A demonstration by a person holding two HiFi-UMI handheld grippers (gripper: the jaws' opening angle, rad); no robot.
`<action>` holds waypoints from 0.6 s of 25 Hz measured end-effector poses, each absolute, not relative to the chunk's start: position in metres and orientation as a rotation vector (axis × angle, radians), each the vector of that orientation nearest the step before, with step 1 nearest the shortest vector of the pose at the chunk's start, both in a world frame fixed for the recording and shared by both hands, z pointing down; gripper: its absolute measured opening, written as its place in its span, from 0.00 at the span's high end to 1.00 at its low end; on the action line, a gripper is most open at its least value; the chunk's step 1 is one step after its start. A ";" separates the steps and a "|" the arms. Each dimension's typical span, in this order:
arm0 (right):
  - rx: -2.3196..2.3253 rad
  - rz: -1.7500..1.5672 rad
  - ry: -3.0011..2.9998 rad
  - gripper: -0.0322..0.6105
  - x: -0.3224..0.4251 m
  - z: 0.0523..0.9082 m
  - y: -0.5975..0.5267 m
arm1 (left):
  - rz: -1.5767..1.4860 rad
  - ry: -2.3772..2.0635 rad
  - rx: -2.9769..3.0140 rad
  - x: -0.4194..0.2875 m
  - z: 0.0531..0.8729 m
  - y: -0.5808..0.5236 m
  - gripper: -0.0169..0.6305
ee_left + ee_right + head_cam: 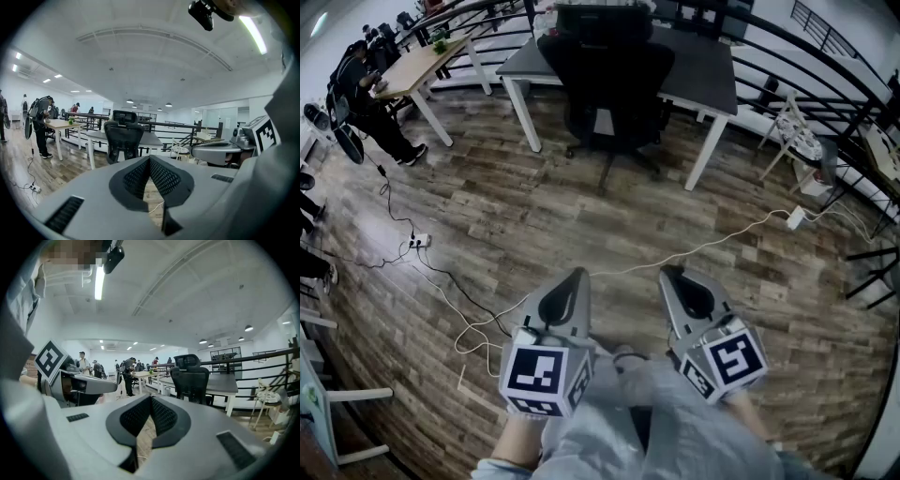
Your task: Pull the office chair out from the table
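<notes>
Both tools sit low at the near edge of the picture. The left hand-held gripper [578,273] has its jaws pressed together with nothing between them, and the right hand-held gripper [668,272] is the same, tips closed on empty air. They are side by side, aimed across the wooden floor [534,206] and tipped slightly downward. Straight ahead, and well apart from both, the black office chair [609,84] is pushed in at the near edge of the grey bench [708,70]. Its backrest faces us, its seat is under the top, and its castor base shows on the floor just in front of that edge. It sits between the bench's two near white legs [523,117], closer to the near-left corner than the near-right. There is a wide stretch of open boards between the grippers and the chair, but a white cable [703,247] runs right across it, from the right side of the floor to a spot beside the left gripper. Off to the left, a power strip [419,241] lies on the floor with dark leads trailing from it. Further left stands a wooden bench [422,58] with a person [366,94] at it, well clear of the chair. To the right of the grey bench a small white stand [795,131] sits near a black railing [825,61] that runs along behind the bench's far edge.
</notes>
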State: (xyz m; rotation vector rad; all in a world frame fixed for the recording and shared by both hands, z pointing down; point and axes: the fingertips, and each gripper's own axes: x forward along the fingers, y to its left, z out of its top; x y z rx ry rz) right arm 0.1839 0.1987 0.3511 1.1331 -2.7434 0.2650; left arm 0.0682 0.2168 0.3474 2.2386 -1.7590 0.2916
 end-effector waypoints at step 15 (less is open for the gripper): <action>1.176 0.270 -2.733 0.95 0.196 0.350 0.200 | 0.279 -1.783 2.248 0.072 0.339 0.218 0.96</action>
